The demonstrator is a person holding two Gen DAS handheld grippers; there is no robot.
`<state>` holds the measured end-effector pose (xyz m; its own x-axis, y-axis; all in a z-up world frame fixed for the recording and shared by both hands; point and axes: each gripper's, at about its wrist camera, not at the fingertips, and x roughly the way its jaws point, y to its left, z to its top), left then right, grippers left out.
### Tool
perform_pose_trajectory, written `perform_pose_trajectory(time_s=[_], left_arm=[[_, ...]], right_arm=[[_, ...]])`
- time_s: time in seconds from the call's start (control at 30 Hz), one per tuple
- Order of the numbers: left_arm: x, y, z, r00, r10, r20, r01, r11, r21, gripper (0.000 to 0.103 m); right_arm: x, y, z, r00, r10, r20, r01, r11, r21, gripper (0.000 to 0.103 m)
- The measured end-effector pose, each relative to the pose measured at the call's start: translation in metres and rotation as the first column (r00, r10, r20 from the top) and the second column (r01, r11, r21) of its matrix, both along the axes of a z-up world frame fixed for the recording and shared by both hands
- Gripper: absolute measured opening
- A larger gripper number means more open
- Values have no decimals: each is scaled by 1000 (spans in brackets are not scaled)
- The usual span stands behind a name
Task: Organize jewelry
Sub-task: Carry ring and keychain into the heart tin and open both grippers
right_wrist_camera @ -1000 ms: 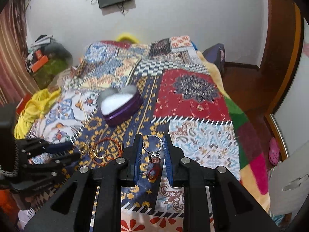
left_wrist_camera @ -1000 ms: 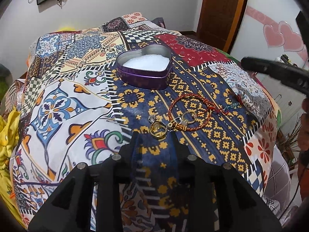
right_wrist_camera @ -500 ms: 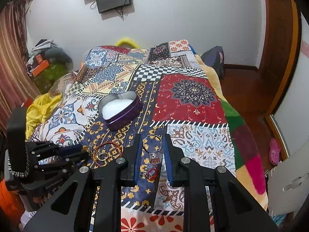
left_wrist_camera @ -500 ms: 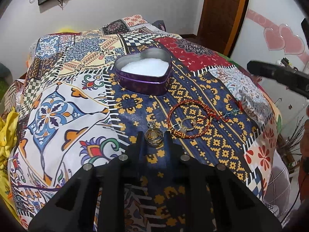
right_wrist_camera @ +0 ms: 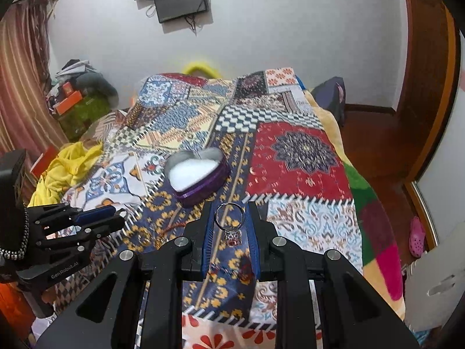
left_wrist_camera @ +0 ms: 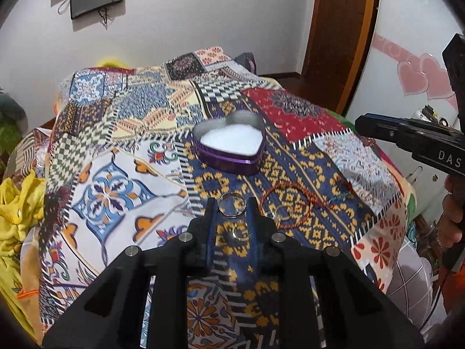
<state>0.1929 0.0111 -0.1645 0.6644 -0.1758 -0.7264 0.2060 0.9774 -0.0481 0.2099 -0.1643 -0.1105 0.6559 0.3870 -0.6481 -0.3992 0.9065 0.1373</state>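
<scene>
A purple heart-shaped tin with white padding sits open on the patchwork bedspread; it also shows in the right wrist view. My left gripper is shut on a silver ring and holds it above the bed, short of the tin. A red cord bracelet and small rings lie on the bedspread to its right. My right gripper is shut on a silver ring with a jewelled stone, near the tin. The left gripper also shows in the right wrist view.
The bedspread covers the whole bed. Yellow cloth lies at the bed's left edge. A wooden door stands at the back right. Clutter is piled by the curtain on the left.
My left gripper closed on a ring from the bedspread and lifted it up. My right gripper rose a little toward the tin, still holding its ring.
</scene>
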Motion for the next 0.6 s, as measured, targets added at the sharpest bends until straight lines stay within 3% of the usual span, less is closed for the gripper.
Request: perform_pose_trajectory(time_s=[0.3,0.6], left_arm=[[14,3,19,998,15,55,-15,1000,-4,19],[41,15,30,995,51,80,-49,998,-34,19]], right_arm=[[9,24,19,997,44,59,-45,999,16,19],[23,43,15,996,65,63,-66,998,22,19]])
